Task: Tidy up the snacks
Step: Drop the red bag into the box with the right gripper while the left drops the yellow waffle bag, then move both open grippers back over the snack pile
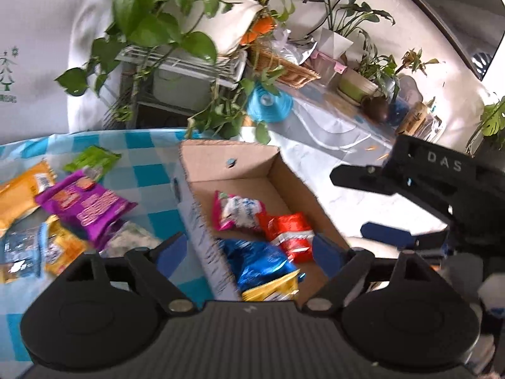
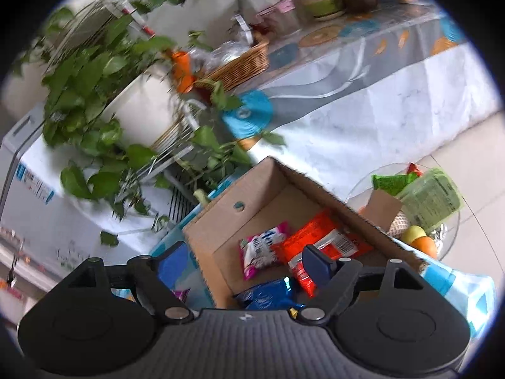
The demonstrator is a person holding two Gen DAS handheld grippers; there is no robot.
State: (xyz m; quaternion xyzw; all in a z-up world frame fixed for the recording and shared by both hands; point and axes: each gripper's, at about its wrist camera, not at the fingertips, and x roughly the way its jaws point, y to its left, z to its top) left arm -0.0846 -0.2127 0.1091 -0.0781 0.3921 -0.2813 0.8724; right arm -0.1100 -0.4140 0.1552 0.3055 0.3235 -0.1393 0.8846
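An open cardboard box (image 1: 227,161) stands on the blue-checked tablecloth (image 1: 142,145). Inside lie a pink packet (image 1: 236,210), a red packet (image 1: 288,232) and a blue-and-yellow packet (image 1: 262,267). My left gripper (image 1: 249,248) is open and empty above the box's near left wall. Loose snacks lie left of the box: a purple packet (image 1: 86,207), an orange one (image 1: 19,197), a green one (image 1: 91,159). My right gripper (image 2: 243,260) is open and empty over the same box (image 2: 252,186), above the red packet (image 2: 318,240) and pink packet (image 2: 262,249). It also shows in the left wrist view (image 1: 378,208).
Potted trailing plants (image 1: 164,22) hang over a stand behind the table. A long side table (image 2: 363,72) carries a wicker basket (image 2: 240,63) and pots. A clear bowl (image 2: 448,237) with fruit and green packets sits right of the box.
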